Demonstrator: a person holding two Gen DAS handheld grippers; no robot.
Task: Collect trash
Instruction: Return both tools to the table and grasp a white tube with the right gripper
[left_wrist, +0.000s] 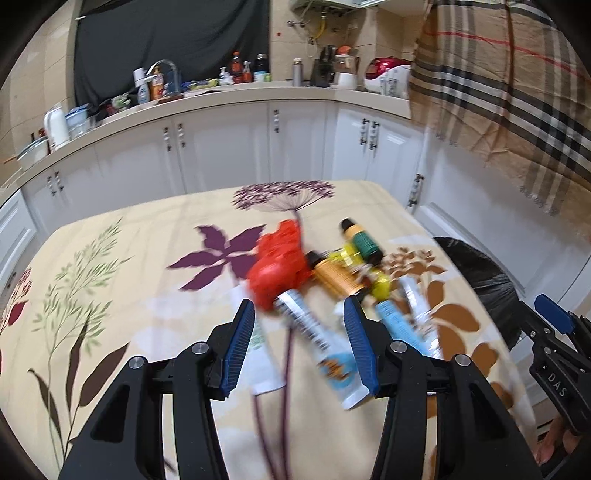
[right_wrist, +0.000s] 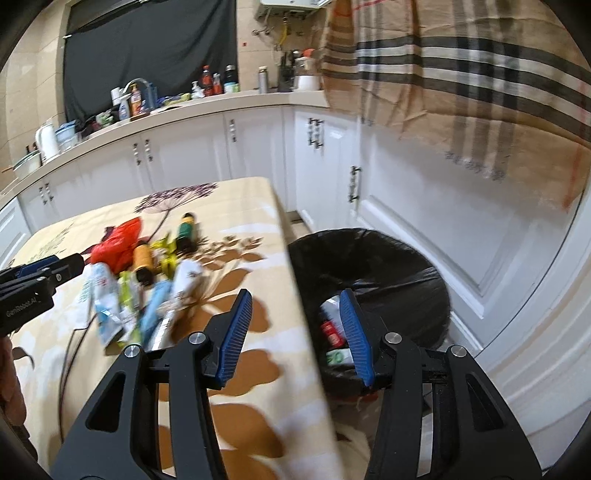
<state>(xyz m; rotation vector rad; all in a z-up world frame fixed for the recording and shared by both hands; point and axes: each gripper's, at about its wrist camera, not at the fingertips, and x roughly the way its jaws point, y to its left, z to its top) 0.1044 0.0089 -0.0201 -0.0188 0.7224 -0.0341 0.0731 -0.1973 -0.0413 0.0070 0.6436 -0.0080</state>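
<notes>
White kitchen cabinets under a cluttered pale countertop form the background, with a tan plaid cloth hanging at the right. In front stands a table covered by a cream cloth printed with purple and brown leaves. Just beside the table's right edge sits a round bin lined with a black plastic bag; a red can and a green-and-white wrapper lie inside it.

The trash forms a loose cluster on the right half of the table. Largest is a crumpled red plastic bag, touching an orange cylindrical bottle with a black cap. Beyond it lies a green-and-yellow bottle with a black cap, with crumpled yellow wrappers between the two bottles. Nearer the camera lie a white-and-blue squeeze tube and pale blue and silver sachets, blurred by motion.

The left gripper hangs above the tube with its blue ribbed fingers spread wide, holding nothing. The right gripper is likewise spread and empty, one finger over the table edge and the other over the bin's mouth.
</notes>
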